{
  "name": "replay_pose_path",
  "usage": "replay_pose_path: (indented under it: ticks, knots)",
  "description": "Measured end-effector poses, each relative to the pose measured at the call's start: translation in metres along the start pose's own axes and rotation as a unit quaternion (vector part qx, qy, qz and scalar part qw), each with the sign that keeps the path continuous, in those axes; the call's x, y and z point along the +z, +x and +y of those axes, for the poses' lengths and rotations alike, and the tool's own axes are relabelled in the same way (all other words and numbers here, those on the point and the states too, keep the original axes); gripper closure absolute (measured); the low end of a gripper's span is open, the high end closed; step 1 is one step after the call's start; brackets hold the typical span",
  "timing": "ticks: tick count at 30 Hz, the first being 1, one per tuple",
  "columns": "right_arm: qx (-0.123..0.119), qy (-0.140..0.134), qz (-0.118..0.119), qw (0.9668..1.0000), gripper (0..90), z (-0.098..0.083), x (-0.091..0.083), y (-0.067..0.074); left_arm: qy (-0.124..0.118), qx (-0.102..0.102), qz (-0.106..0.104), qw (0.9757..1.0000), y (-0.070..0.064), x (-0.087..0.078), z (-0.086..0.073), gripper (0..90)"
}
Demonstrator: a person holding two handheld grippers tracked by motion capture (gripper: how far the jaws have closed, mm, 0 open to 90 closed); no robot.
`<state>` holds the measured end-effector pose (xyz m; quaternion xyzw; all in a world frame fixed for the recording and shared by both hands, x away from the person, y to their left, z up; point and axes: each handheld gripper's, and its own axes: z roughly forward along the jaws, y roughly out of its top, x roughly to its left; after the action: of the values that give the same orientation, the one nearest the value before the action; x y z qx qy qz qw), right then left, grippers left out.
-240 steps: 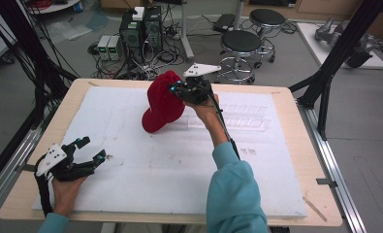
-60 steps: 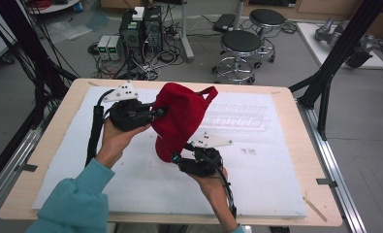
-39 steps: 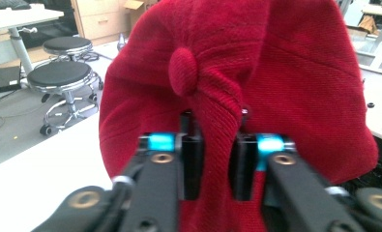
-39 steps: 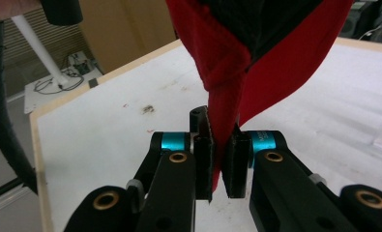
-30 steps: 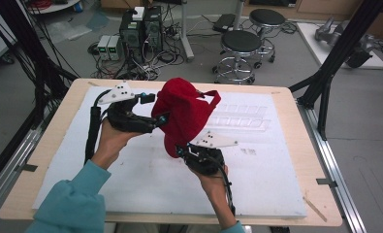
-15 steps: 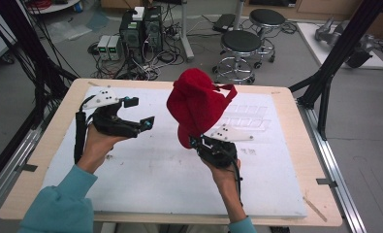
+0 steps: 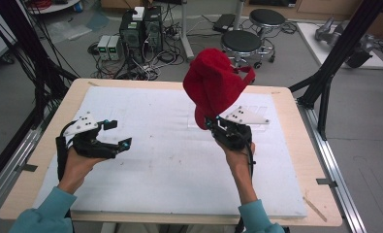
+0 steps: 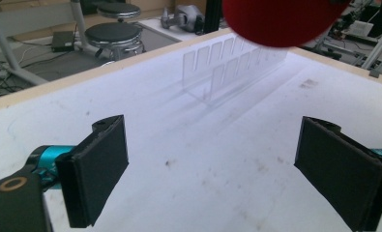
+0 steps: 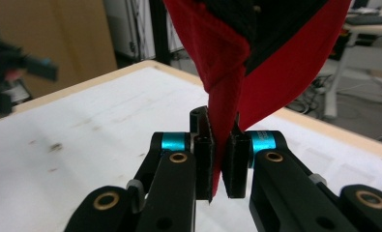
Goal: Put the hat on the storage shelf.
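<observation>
Red cap [image 7: 213, 82] held aloft over white mat [image 7: 169, 165], toward 1 o'clock of table centre. Right gripper [image 7: 213, 125] clamped tight on cap's brim edge [image 9: 221, 140], cap standing above jaws. Left gripper [image 7: 116, 135] at 9 o'clock, jaws spread wide, holding nothing. Clear slotted rack [image 8: 232, 63] just behind cap.

The person wears teal sleeves [image 7: 43, 216]. Each hand has a black gripper with flat black jaws, shiny blue rings, small brass screws, a grey three-cornered plate [image 7: 246, 115] and a black cable.
</observation>
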<state>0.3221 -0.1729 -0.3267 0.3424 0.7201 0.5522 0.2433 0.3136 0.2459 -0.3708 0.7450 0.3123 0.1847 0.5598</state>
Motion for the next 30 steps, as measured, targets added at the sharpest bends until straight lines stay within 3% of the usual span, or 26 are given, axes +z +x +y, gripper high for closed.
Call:
replay_pose_path:
  ticks: [8, 17, 21, 30]
  knots:
    - [0.007, 0.01, -0.012, 0.9999, 85.2, 0.004, 0.01, -0.028, -0.017, -0.006, 0.016, 0.9997, 0.009, -0.016, -0.036, 11.5]
    - [0.01, 0.024, -0.028, 0.9993, 85.2, 0.0, 0.03, -0.05, -0.025, -0.013, 0.04, 0.9988, 0.014, -0.021, -0.062, 10.3]
    - [0.021, 0.033, -0.032, 0.9987, 85.3, -0.005, 0.04, -0.059, -0.044, -0.008, 0.052, 0.9977, 0.013, -0.024, -0.069, 10.2]
    - [0.035, 0.049, -0.034, 0.9976, 85.2, -0.016, 0.053, -0.07, -0.048, -0.019, 0.062, 0.9968, 0.014, -0.026, -0.079, 10.2]
